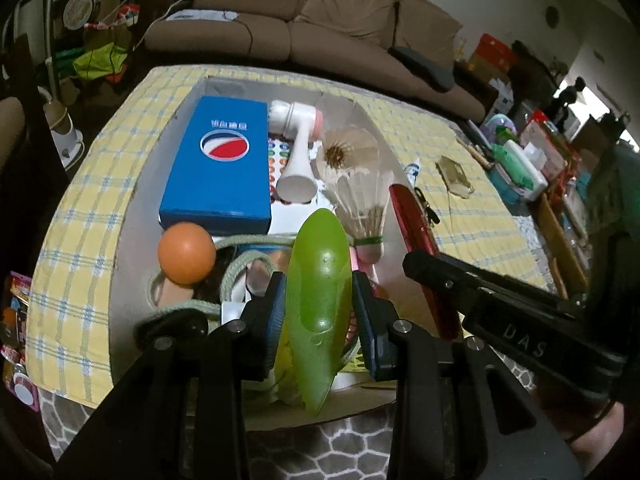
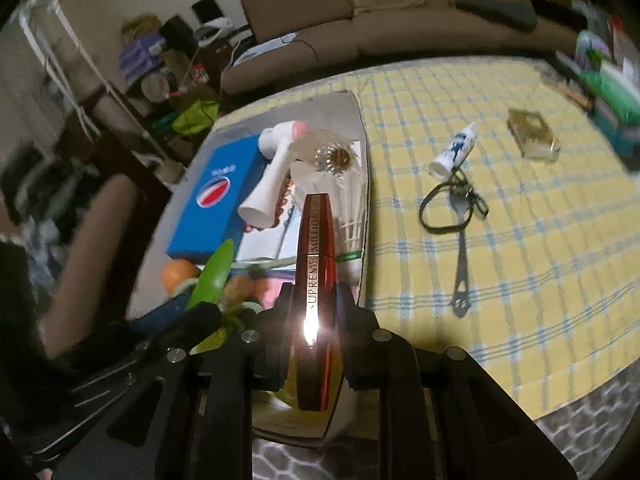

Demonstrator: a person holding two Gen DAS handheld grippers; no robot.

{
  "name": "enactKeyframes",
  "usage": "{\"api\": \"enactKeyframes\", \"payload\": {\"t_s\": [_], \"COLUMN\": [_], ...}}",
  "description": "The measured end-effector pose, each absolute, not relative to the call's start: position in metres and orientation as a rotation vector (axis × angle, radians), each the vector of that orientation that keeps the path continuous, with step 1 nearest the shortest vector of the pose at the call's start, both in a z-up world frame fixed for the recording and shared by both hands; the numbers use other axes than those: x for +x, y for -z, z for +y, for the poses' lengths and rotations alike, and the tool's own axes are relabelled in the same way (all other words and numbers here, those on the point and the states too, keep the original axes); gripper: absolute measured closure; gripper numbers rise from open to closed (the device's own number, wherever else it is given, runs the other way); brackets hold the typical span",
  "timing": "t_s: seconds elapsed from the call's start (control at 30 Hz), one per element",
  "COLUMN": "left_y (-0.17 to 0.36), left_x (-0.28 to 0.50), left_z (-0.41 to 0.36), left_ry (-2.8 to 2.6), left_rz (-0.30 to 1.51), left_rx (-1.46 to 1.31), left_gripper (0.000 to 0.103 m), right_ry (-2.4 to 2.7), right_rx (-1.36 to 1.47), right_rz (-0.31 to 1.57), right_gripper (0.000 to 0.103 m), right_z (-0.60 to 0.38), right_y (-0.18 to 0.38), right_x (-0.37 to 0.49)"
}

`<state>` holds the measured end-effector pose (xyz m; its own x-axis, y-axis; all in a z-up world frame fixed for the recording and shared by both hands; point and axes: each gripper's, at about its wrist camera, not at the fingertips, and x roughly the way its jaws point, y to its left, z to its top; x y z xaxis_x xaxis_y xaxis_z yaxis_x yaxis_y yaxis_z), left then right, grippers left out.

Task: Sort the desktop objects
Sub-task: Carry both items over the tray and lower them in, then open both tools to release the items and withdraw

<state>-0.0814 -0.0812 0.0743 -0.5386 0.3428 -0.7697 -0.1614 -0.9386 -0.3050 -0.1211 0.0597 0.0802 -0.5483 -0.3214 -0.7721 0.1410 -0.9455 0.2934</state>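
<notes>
Left gripper (image 1: 319,300) is clamped on a green plastic pod-shaped thing (image 1: 320,292), holding it right over the cardboard box (image 1: 132,208), and the right gripper (image 2: 314,308) is squeezed onto a glossy red mascara tube (image 2: 314,264) with gold lettering down its side, hovering above the box's near right edge. So both are mid-delivery, I'd say. Looks like the sorting is well along: the box already holds a blue Pepsi-logo carton (image 1: 218,164), a white facial brush (image 1: 298,152), a couple of shuttlecocks (image 1: 360,188), an orange ball (image 1: 186,253) and some greenish cord (image 1: 240,264). Still out on the yellow checked tablecloth (image 2: 520,260) are a small white-and-blue tube (image 2: 454,151), a metal utensil (image 2: 460,256) with a black loop (image 2: 436,216) lying across it, and a clear boxy item (image 2: 532,136). My guess is those go in next, once these two get dropped.
</notes>
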Motion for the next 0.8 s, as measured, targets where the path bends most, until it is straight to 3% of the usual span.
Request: {"api": "enactKeyframes", "payload": {"t_s": [0.2, 0.33, 0.47, 0.67, 0.73, 0.8], "left_y": [-0.067, -0.068, -0.070, -0.073, -0.075, -0.079], "left_x": [-0.079, -0.078, -0.075, -0.071, -0.070, -0.069], "left_z": [-0.078, -0.078, -0.078, -0.079, -0.079, -0.078], "left_ry": [-2.526, -2.516, -2.508, -2.495, -2.491, -2.489], "left_rz": [-0.276, -0.286, -0.303, -0.317, -0.324, -0.314], "left_rx": [-1.334, -1.332, -1.330, -1.336, -1.332, -1.328], "left_gripper": [0.072, 0.072, 0.065, 0.056, 0.050, 0.043], "right_ry": [2.614, 2.591, 2.584, 2.605, 2.608, 2.609], "right_rx": [1.350, 1.360, 1.338, 1.309, 1.305, 1.307], "right_rz": [-0.018, -0.080, -0.162, -0.134, -0.123, -0.118], "right_gripper": [0.083, 0.080, 0.078, 0.073, 0.069, 0.058], "right_z": [0.040, 0.047, 0.055, 0.062, 0.064, 0.066], "right_y": [-0.078, -0.080, -0.090, -0.107, -0.111, -0.113], "right_x": [-0.118, -0.116, -0.113, -0.108, -0.106, -0.106]}}
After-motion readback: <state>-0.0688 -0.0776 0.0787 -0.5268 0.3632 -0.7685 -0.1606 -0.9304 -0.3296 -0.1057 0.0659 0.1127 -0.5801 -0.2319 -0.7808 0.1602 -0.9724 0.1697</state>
